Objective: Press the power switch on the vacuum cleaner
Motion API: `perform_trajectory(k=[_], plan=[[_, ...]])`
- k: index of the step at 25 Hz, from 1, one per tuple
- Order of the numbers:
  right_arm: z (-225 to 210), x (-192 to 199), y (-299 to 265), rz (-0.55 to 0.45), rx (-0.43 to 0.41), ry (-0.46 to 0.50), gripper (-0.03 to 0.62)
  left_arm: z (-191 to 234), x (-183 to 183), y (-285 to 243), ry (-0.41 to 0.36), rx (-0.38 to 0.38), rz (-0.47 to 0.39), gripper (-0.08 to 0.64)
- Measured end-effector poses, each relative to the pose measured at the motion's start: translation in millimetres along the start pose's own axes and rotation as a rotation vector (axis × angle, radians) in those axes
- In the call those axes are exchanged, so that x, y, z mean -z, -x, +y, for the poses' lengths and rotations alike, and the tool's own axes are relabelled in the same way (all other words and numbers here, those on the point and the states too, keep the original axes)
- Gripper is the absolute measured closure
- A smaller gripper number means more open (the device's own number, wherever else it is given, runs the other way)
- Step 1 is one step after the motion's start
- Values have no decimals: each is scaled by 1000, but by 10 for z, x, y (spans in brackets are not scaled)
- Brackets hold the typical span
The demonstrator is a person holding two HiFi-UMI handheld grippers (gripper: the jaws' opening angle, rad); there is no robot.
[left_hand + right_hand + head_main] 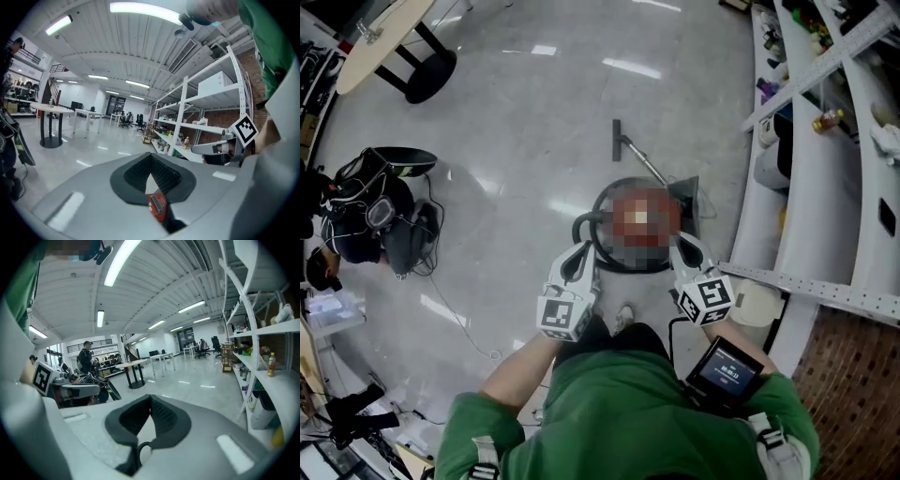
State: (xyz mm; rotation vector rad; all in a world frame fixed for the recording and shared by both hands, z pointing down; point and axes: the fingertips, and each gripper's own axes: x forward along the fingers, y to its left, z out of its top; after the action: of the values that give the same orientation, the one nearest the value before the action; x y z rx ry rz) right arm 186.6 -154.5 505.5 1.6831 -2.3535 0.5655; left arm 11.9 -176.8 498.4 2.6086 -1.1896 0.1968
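The vacuum cleaner [602, 217] is a dark round canister on the floor straight below me. A blurred patch covers its top, so no switch shows. Its wand [645, 164] runs away to a floor head [617, 131]. My left gripper [578, 255] hangs above the canister's left edge and my right gripper [686, 246] above its right edge. Both are held level and point across the room. In the left gripper view the jaws [151, 157] meet with nothing between them. The right gripper view shows its jaws [150, 398] the same way. Neither gripper view shows the vacuum.
White shelving [825, 141] lines the right side, with a pale tub [759, 305] at its foot. Dark bags and cables [380, 216] lie on the floor at left. A round table [380, 37] stands at far left. A person [86, 357] stands far off.
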Motion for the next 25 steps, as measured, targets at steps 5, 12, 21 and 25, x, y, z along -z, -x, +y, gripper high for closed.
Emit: perform_trajectory(k=[5,12,21,25], plan=[[76,-219,528,-72,3,8,589,-291,-257,287,-8,-11,-70,552],[547,-357,938,-155,-29,19,589,-383,-480,908,21,-51,-141,552],[1010,-441,1393,-228,-103,71,589,-642,-580,1565,17,-126,-215,554],[1131,-420,1554,-235,-109,72,589,-732,-634,1772,19,-134,-221,552]])
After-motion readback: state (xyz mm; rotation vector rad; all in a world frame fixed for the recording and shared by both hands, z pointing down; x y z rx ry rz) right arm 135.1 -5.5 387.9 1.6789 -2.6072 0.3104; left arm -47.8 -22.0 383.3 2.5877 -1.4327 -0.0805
